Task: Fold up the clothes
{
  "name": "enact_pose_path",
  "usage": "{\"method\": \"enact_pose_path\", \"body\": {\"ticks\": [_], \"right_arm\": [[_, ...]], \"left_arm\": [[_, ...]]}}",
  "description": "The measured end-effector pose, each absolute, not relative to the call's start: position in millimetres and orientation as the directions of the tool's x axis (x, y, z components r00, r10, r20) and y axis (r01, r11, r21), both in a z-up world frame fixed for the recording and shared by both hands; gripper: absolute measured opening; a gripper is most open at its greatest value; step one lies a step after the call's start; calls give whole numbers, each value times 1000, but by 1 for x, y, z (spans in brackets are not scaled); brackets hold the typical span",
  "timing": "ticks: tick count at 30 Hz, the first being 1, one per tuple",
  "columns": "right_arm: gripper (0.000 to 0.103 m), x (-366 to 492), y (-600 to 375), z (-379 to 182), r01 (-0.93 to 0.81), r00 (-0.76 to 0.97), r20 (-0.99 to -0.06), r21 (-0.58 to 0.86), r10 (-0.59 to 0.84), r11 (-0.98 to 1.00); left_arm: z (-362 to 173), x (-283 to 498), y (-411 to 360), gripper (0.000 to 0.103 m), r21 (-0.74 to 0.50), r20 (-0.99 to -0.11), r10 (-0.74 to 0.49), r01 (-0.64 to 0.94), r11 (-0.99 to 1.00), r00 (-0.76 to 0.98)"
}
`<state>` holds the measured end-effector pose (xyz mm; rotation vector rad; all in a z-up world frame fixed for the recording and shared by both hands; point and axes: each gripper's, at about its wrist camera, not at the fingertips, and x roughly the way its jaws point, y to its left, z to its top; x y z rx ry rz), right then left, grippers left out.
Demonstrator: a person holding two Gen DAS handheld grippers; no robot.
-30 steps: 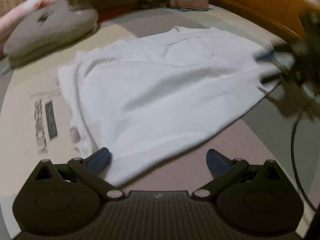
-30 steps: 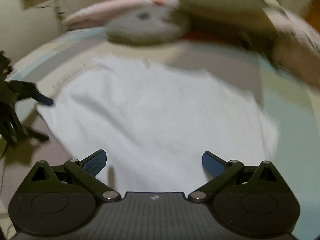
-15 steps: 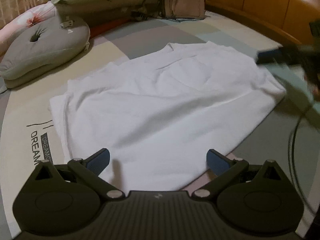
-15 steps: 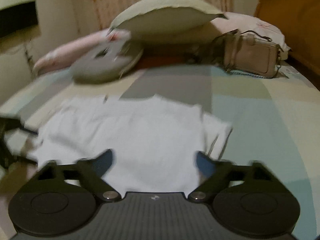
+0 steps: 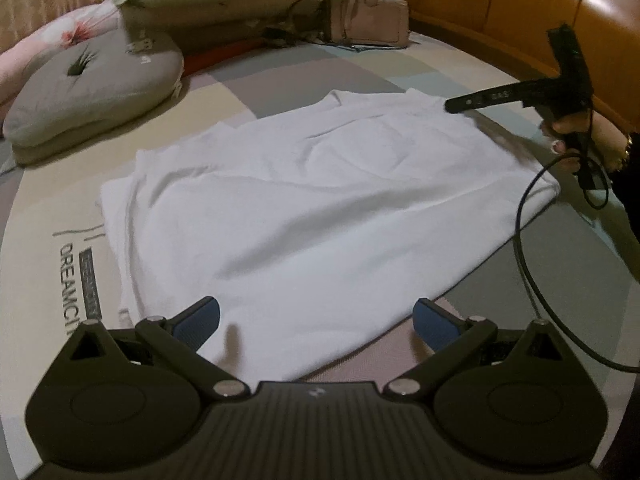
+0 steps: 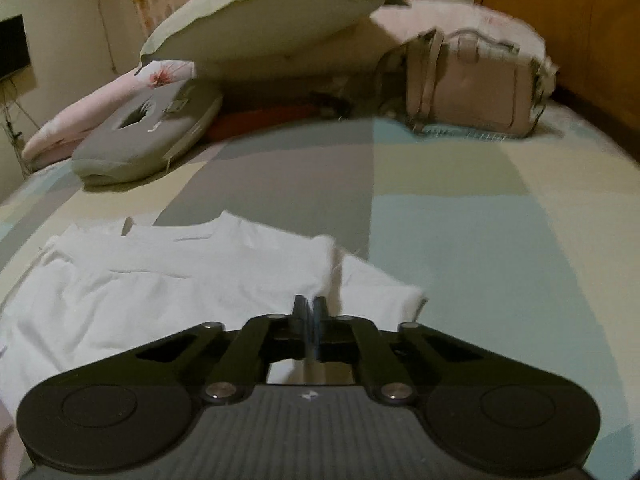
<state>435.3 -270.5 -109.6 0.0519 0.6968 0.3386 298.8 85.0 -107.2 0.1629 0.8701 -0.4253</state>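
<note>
A white T-shirt (image 5: 320, 200) lies spread flat on the bed. In the left wrist view my left gripper (image 5: 316, 312) hovers open over its near hem, blue pads wide apart with nothing between them. My right gripper (image 5: 454, 105) reaches in from the right, held by a hand (image 5: 580, 136), with its tip at the shirt's far right corner. In the right wrist view the right gripper (image 6: 309, 306) has its fingers pressed together at the shirt (image 6: 160, 292) beside the sleeve (image 6: 376, 288). A raised ridge of cloth stands just ahead of the fingertips.
The patchwork bedspread (image 5: 560, 260) runs round the shirt. At the head of the bed lie a grey cushion (image 5: 92, 88), pillows (image 6: 260, 24) and a beige handbag (image 6: 476, 92). A wooden headboard (image 5: 520, 8) curves along the right. A black cable (image 5: 524, 248) trails over the bed.
My right gripper went from wide open to shut and dropped low to the shirt's sleeve side. The left gripper stayed open over the near hem.
</note>
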Motion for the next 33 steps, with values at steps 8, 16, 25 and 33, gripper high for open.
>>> {"method": "enact_pose_path", "body": {"ticks": [8,16,25,33], "right_arm": [[3,431,-283,-115,-208,725,-647,120,235,971],[14,387,-268,-80,-279,743,-612,85,271,956],[23,321,-218,-124,-365,675,-693,-16,253,931],[34,293,-242,-110,-333,628,-732,54,264,942]], "left_arm": [[-109,299,96,102,-62,-776,-289,388,919,561],[-95,310,94,102,11,-732,-271,409,913,625],[-134,319,94,102,3,-796,-172,287,958,581],[-111,289,92,102,47,-809,-144,307,951,570]]}}
